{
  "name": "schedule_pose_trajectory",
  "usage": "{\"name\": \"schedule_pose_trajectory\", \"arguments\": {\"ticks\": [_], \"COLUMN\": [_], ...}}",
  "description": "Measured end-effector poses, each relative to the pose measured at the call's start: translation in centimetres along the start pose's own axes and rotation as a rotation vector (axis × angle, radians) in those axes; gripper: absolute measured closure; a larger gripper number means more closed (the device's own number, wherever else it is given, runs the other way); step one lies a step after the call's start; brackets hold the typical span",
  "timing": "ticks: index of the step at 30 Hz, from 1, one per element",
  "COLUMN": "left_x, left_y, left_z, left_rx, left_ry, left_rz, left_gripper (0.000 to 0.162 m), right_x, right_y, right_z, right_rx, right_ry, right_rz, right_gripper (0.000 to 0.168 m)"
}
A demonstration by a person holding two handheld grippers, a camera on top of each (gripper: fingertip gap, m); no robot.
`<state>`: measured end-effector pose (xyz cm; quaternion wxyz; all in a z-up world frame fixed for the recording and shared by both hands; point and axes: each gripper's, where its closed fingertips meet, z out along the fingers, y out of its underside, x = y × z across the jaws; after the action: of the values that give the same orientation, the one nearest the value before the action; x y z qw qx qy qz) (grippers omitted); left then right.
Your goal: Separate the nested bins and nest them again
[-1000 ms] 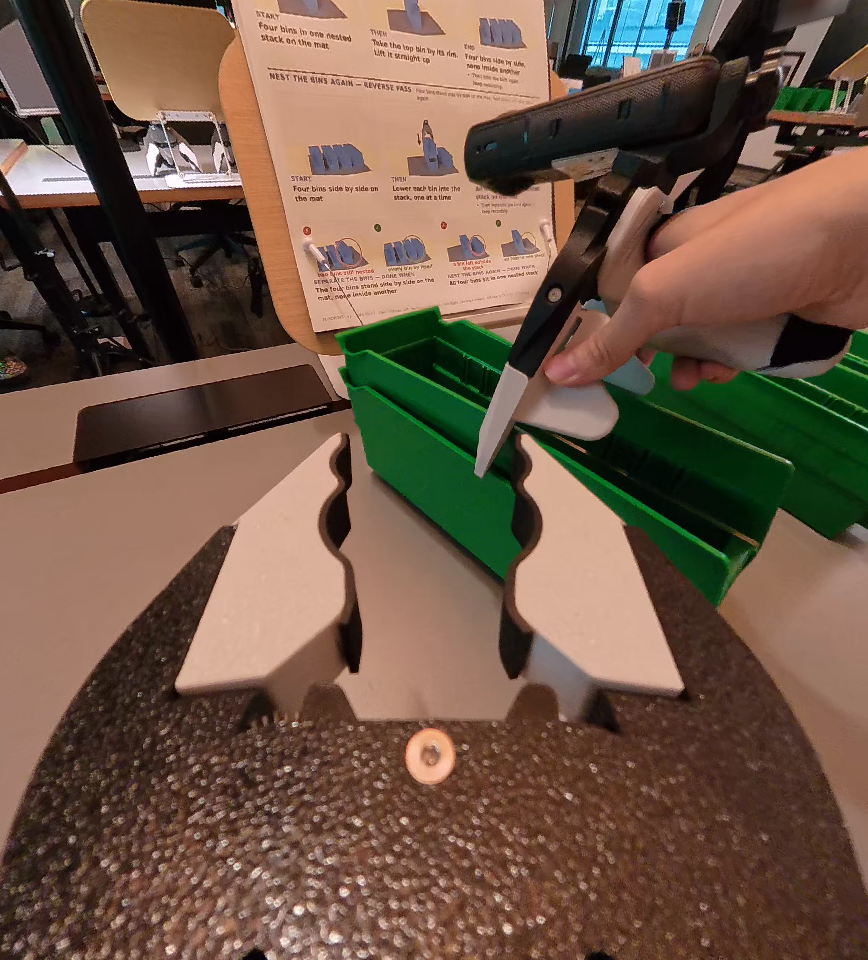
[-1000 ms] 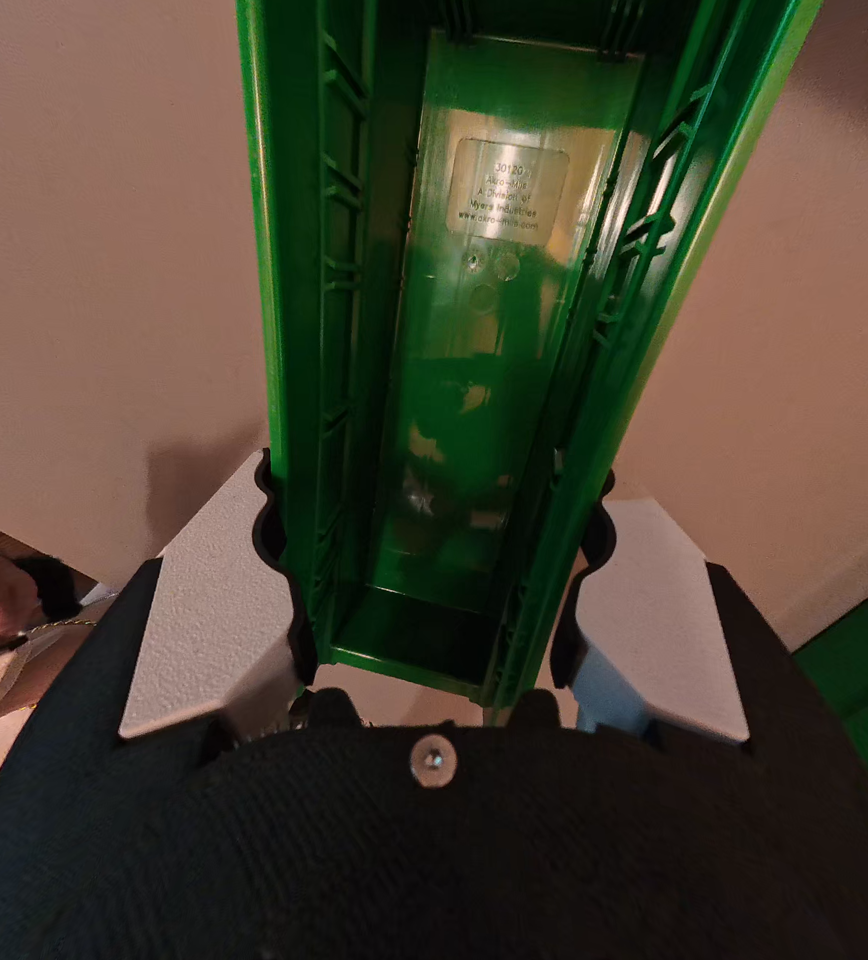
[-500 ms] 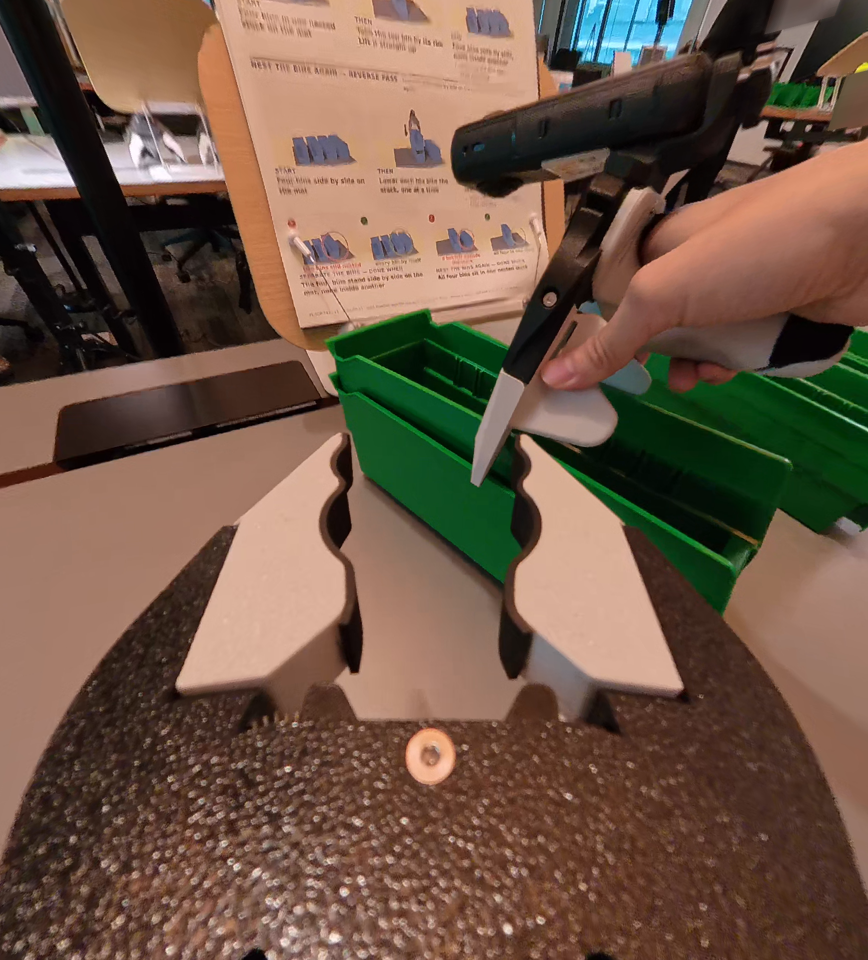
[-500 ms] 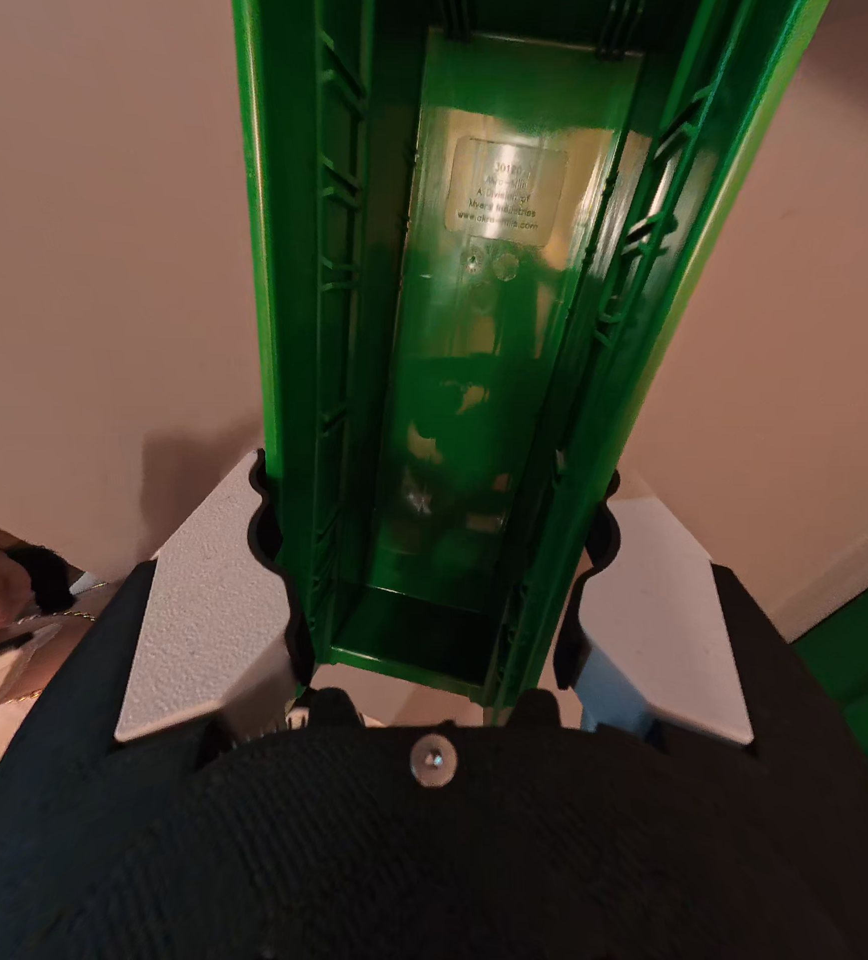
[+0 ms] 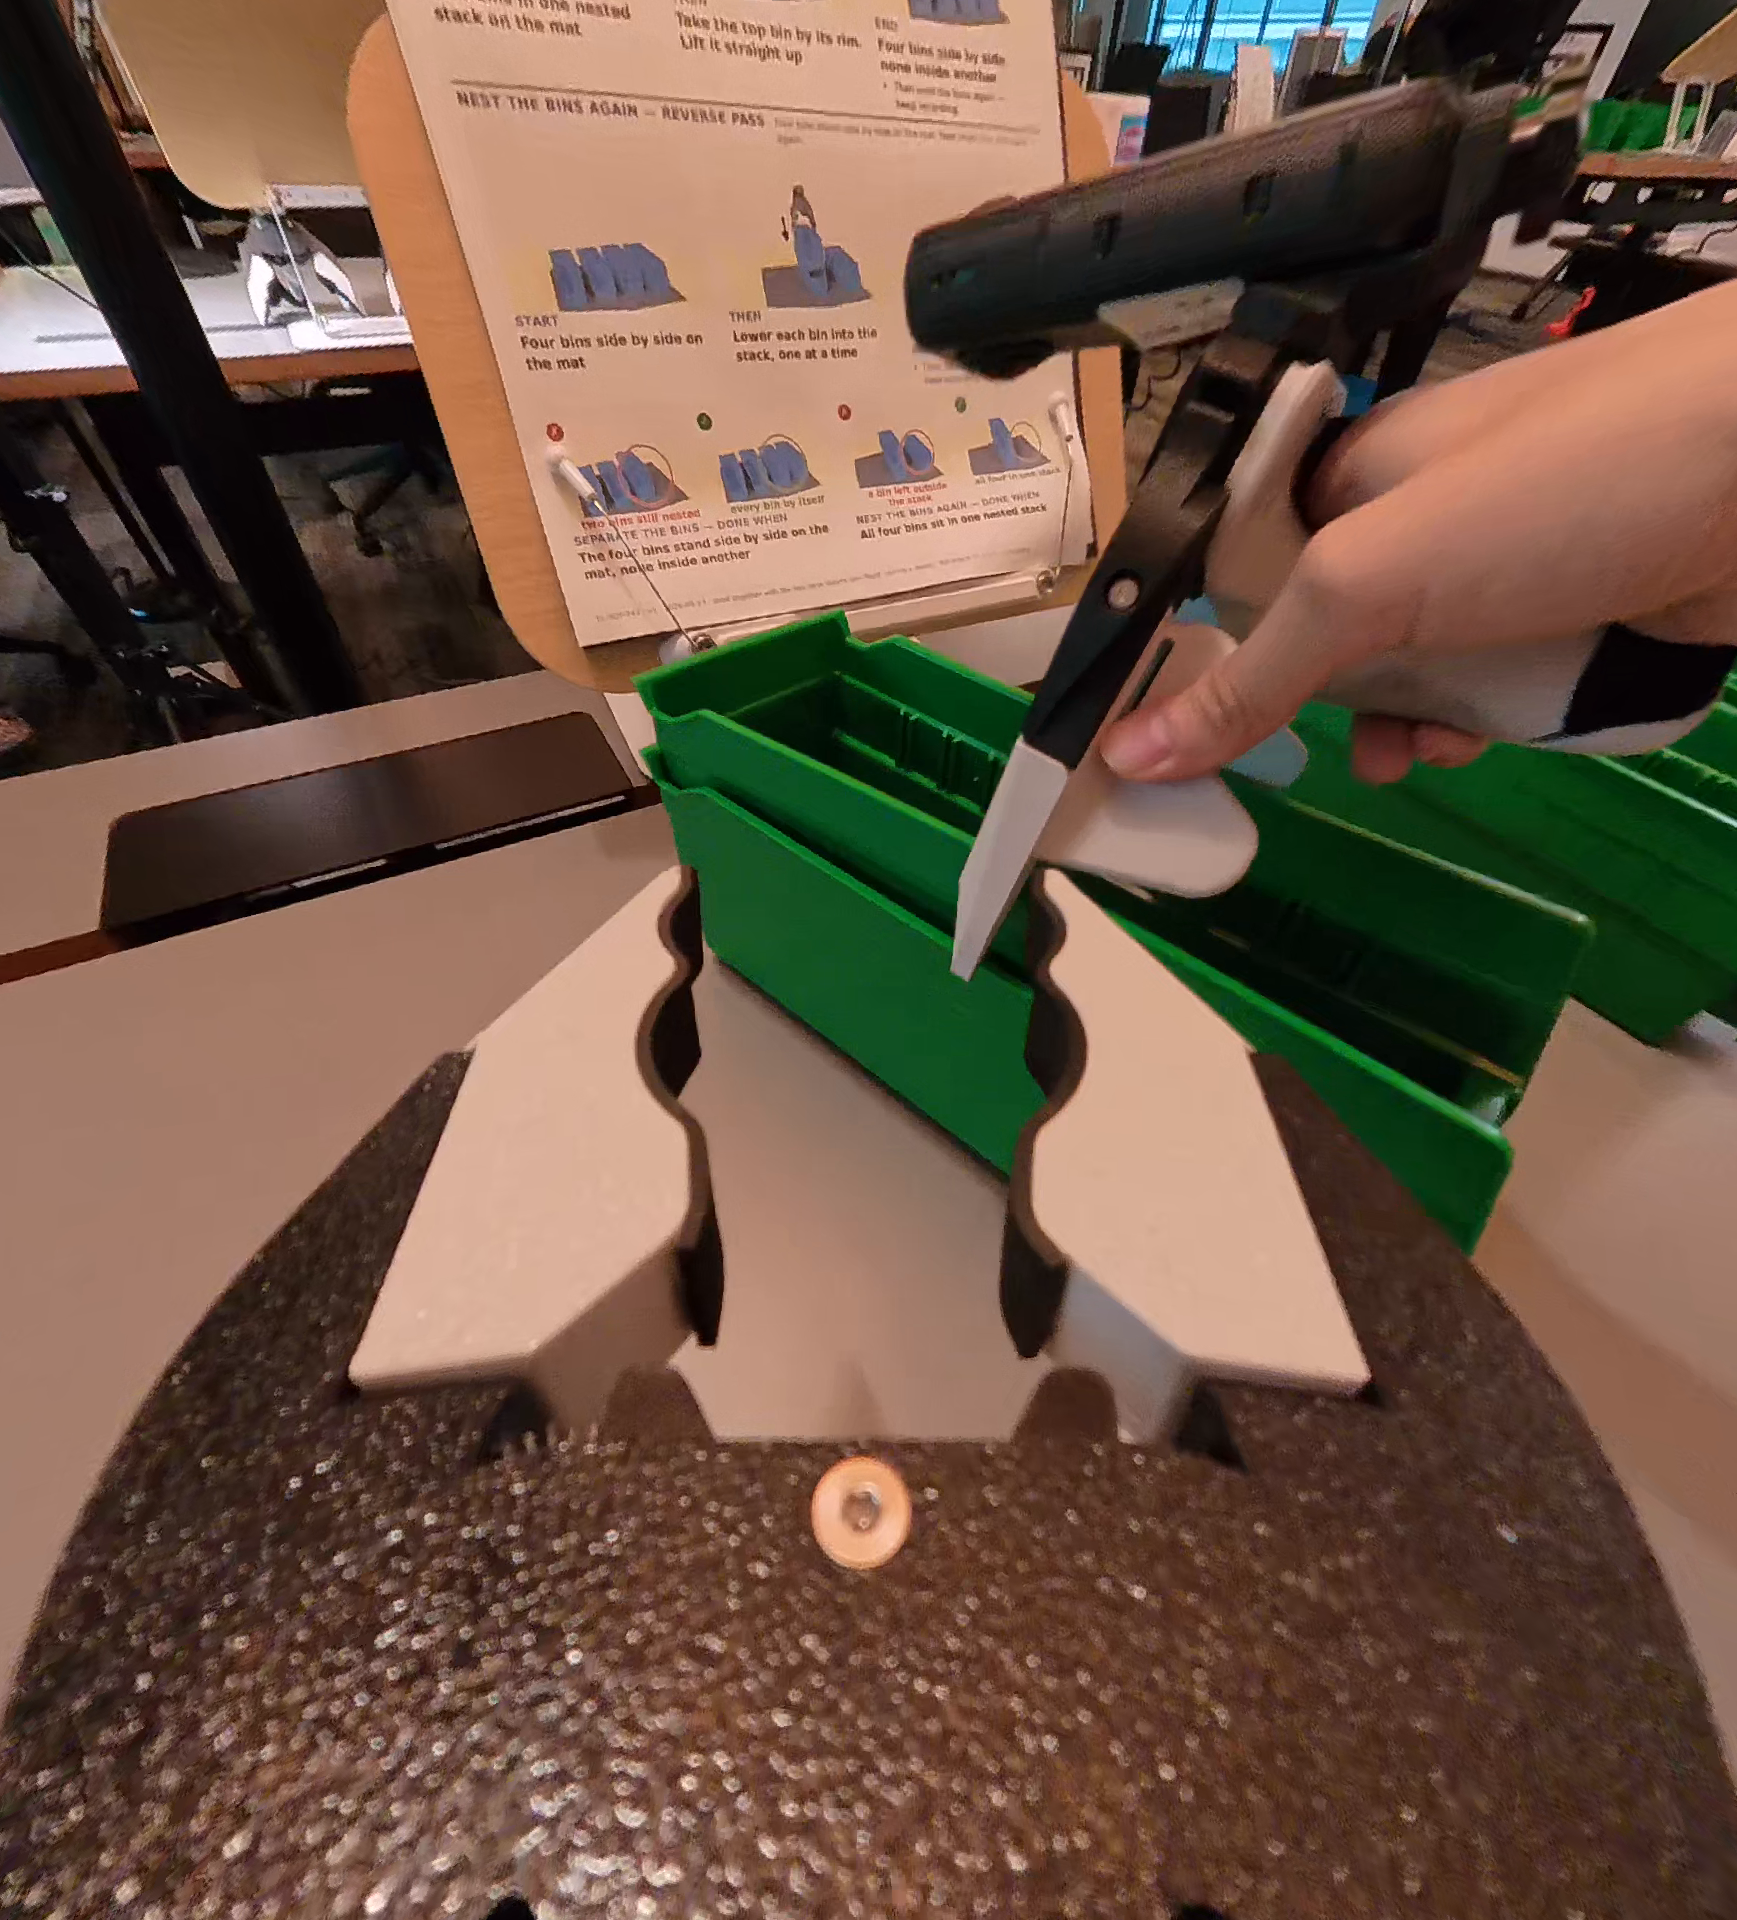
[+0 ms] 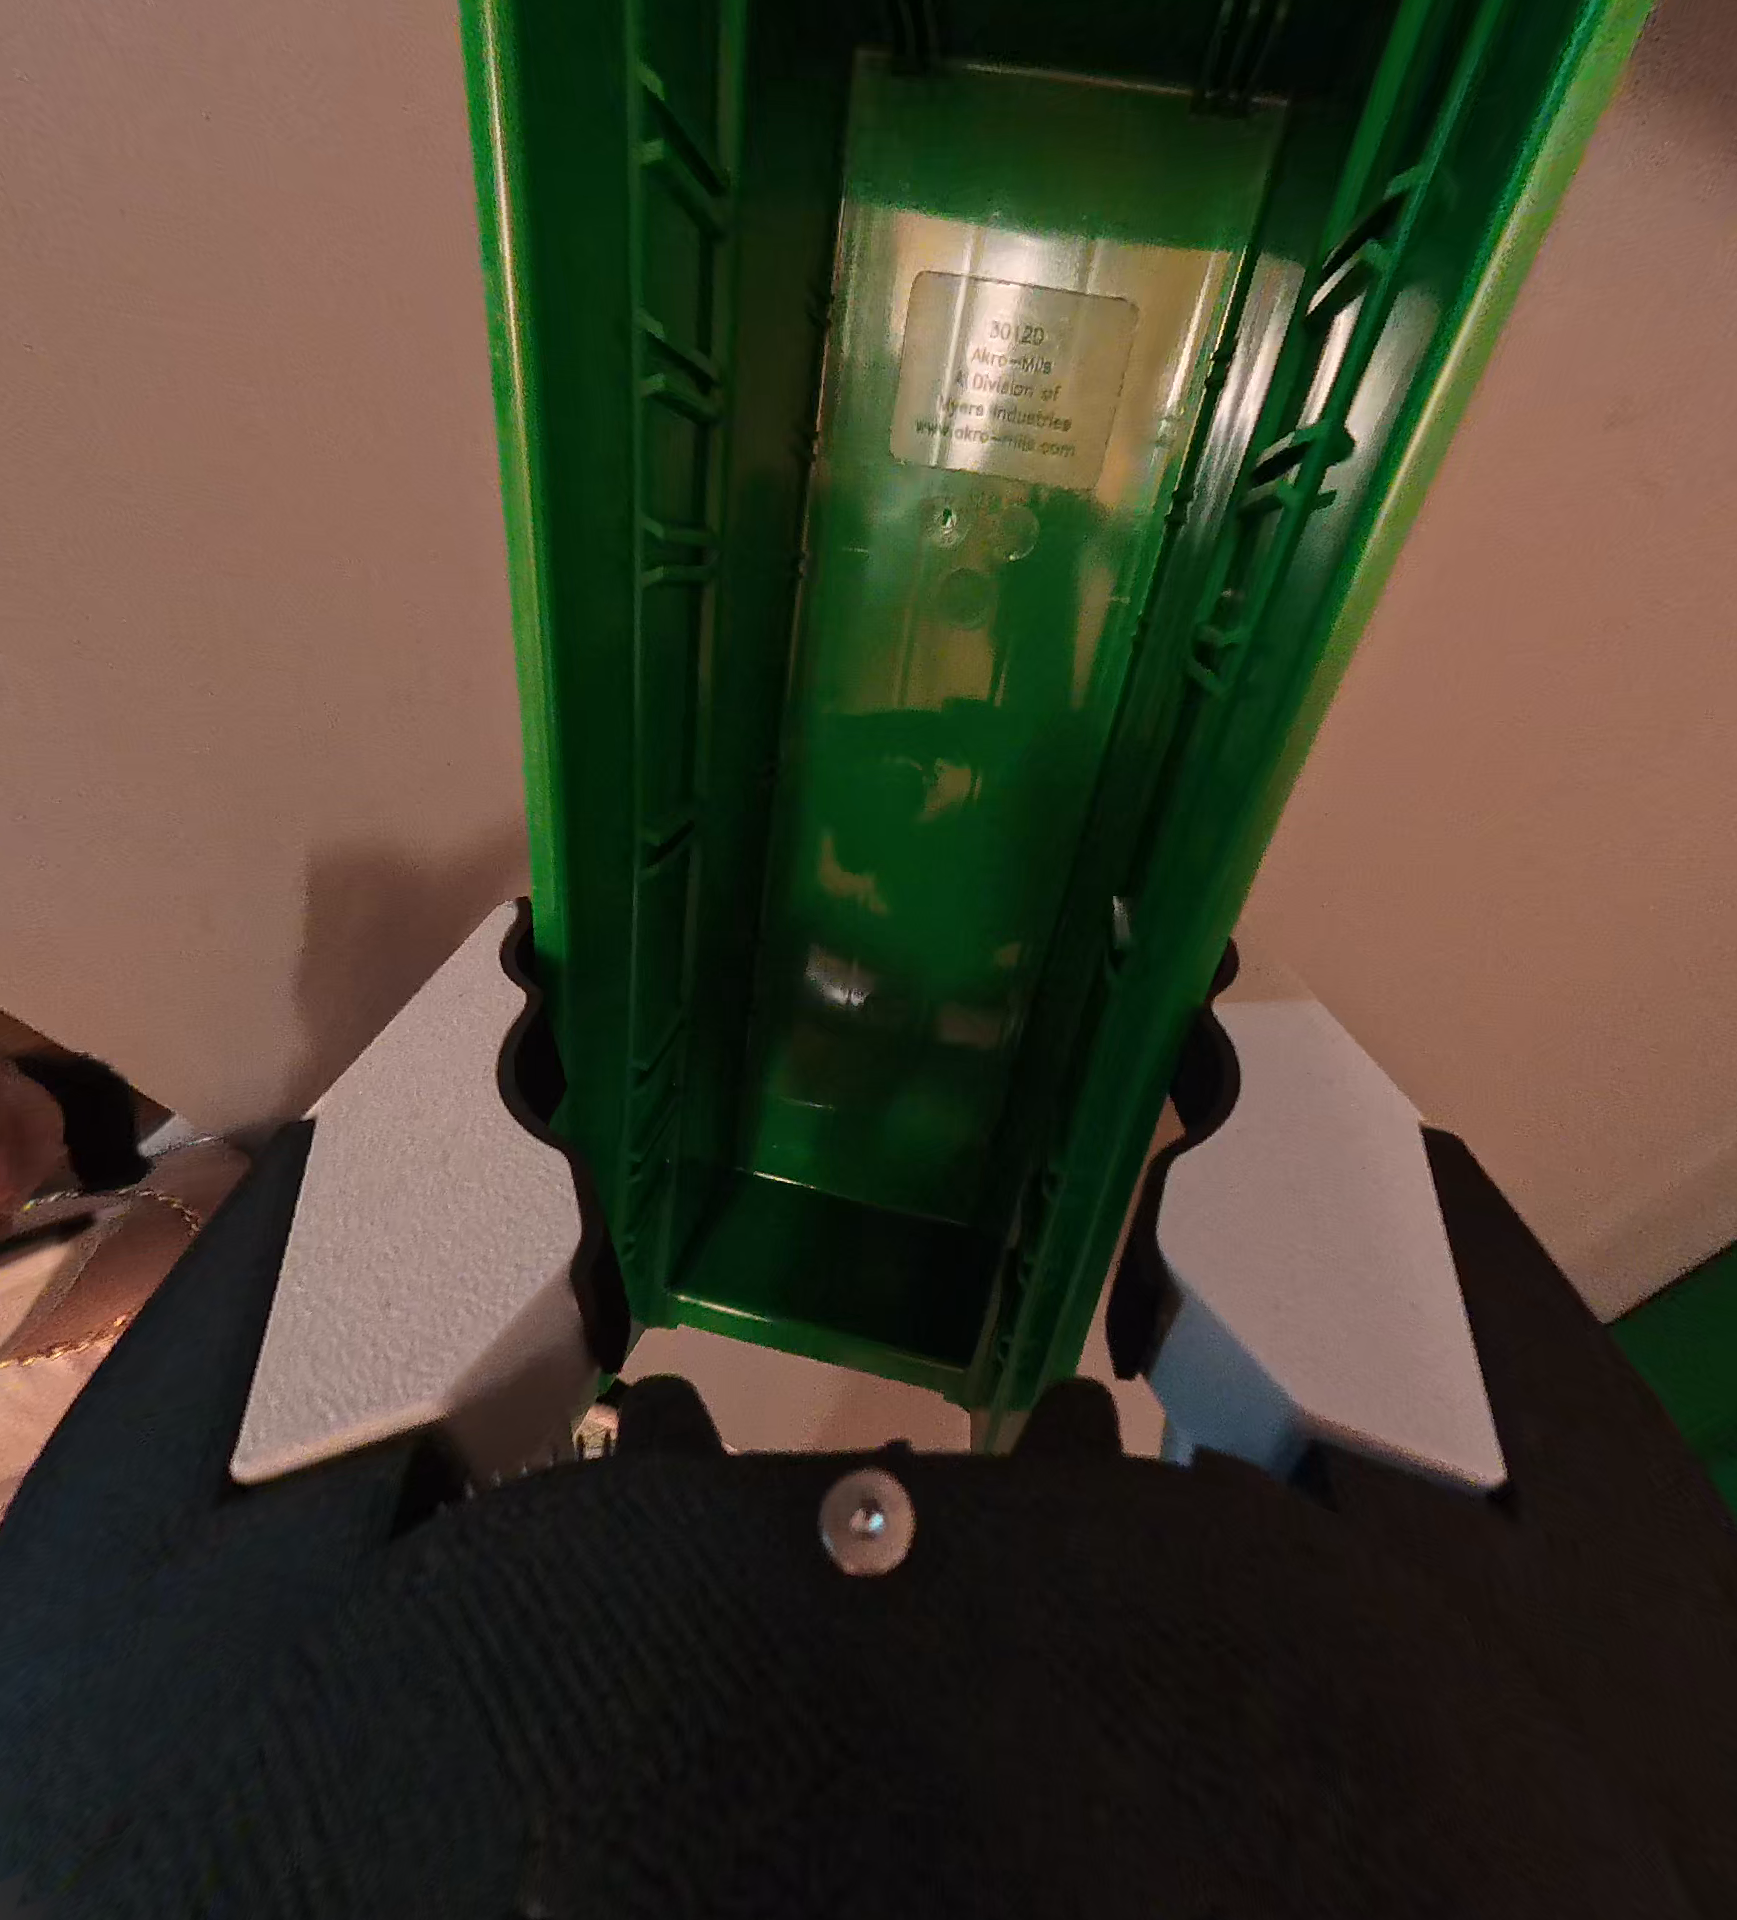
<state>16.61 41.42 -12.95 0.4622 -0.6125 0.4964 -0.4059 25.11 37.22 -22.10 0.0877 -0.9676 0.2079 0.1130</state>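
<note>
The left claw [image 5: 859,1091], open and empty, has crept closer to the nested bins [image 5: 843,935], while the right claw [image 6: 869,1143] still grips the inner bin [image 6: 947,623].

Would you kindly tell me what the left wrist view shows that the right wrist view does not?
Only the left wrist view shows the instruction sheet, the nested stack's outer bin, further bins beyond, the hand and the open, empty left gripper. Only the right wrist view shows the held bin's glossy floor with its label. Both share the right gripper clamping the inner bin over the table.
</note>
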Motion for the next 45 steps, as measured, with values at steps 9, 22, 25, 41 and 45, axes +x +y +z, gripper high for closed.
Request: {"name": "schedule_pose_trajectory", "arguments": {"ticks": [9,22,25,41,45], "left_x": [0.4,-0.7,-0.9,-0.9,-0.9], "left_y": [-0.2,-0.2,-0.2,-0.4,-0.2], "left_z": [-0.1,-0.5,-0.7,-0.9,-0.7], "left_rx": [0.002,0.007,0.006,0.016,0.009], "left_ry": [-0.005,-0.015,-0.020,-0.021,-0.016], "left_rz": [0.033,-0.001,-0.005,-0.005,-0.006], "left_gripper": [0.101,0.099,0.099,0.099,0.099], "right_x": [0.4,-0.2,-1.0,-1.3,-1.2], "right_y": [0.8,-0.9,-1.0,-0.8,-0.8], "right_z": [-0.1,0.0,-0.4,-2.4,-3.0], "right_rx": [0.015,0.032,0.041,0.072,0.071], "right_ry": [0.014,0.038,0.021,-0.046,-0.031], "right_rz": [0.031,0.032,0.029,0.034,0.021], "right_gripper": [0.044,0.049,0.053,0.055,0.055]}}
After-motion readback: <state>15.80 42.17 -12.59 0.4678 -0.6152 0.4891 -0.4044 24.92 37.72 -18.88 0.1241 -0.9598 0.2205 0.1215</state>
